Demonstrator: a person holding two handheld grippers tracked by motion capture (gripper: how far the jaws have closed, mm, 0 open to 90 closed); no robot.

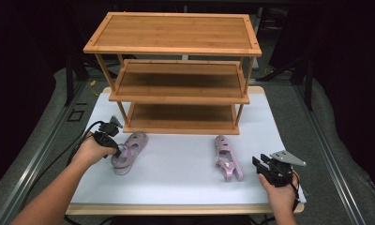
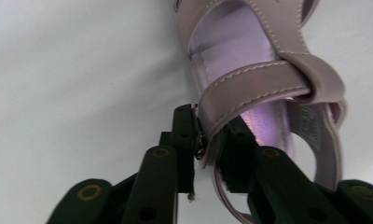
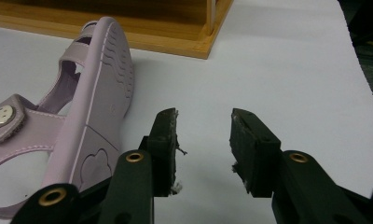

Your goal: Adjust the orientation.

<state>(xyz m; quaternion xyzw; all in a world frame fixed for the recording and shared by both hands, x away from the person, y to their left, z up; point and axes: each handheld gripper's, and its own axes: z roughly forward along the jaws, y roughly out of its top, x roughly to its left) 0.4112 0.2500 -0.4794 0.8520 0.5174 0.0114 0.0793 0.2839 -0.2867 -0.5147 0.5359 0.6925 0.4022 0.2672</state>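
A three-tier bamboo shoe rack (image 1: 176,47) stands at the far half of the white table top (image 1: 176,168). Its top board, middle shelf and bottom shelf are all bare wood, with neither sandal on any of them; the rack's near bottom corner (image 3: 194,44) shows in the right gripper view.

Two small lilac strapped sandals lie on the table in front of the rack. The left sandal (image 1: 128,152) lies upright just before the rack's left front leg, toe toward the rack. The left gripper (image 1: 111,143) reaches it from the left at its heel end. In the left gripper view its two black jaws are closed on the left sandal's stitched side strap (image 2: 250,91), one pad on the outside, the other inside against the purple insole, so the left gripper (image 2: 208,140) pinches the strap.

The right sandal (image 1: 227,159) lies tipped on its side, well apart from the left one, near the rack's right front corner. In the right gripper view its ridged sole (image 3: 103,93) faces the camera and a round cartoon badge sits on a strap. The right gripper (image 3: 203,140) rests just beside that sole, its jaws spread with only bare table between them, gripping nothing; in the high view the right gripper (image 1: 264,165) sits at the table's near right corner.
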